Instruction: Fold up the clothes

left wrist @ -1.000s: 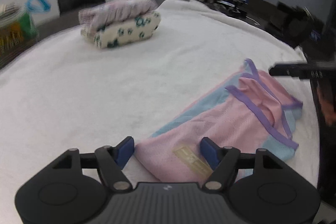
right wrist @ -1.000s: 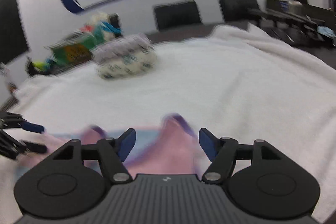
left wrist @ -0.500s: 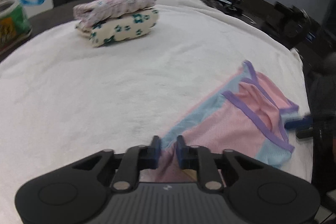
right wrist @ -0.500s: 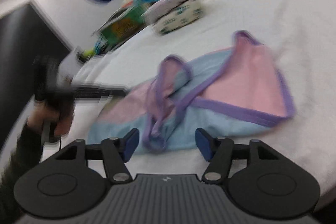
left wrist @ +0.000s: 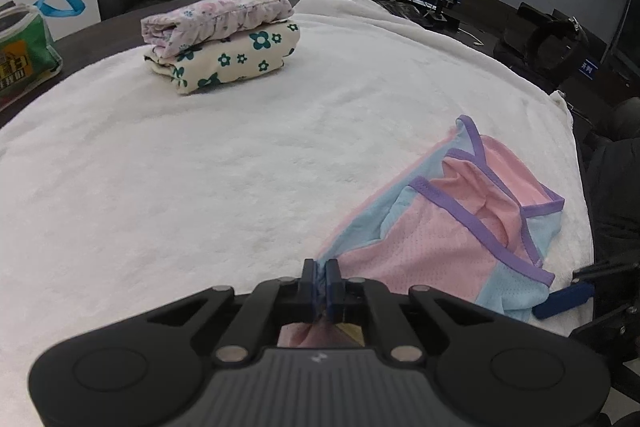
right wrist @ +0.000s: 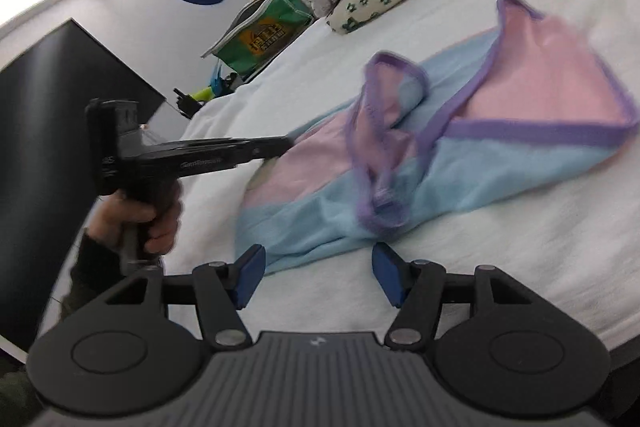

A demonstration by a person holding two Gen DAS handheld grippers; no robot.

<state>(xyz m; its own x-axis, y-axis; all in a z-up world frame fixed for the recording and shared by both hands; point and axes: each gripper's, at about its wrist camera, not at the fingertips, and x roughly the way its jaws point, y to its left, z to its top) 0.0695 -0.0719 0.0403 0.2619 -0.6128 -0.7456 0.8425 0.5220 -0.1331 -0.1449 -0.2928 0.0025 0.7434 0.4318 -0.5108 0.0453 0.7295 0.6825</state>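
The pink and blue top [left wrist: 452,231] lies flat on the white blanket [left wrist: 200,167], on the side of the table near the person. Its long side runs from the left gripper [left wrist: 325,281] up toward two o'clock, ending at the purple straps. The left gripper is pinched tight on the bottom edge of the top, right at its own tips. The right gripper [right wrist: 318,273] has its fingers spread wide and holds nothing. The top lies just ahead of it, at twelve o'clock, with the nearest blue edge almost between the fingers. So the right gripper only needs a short push forward to grab, I think. I count one top to fold, two grippers, and two folded clothes [left wrist: 220,39] stacked one on the other far off at eleven o'clock. One green bag [right wrist: 264,31] sits past the blanket.
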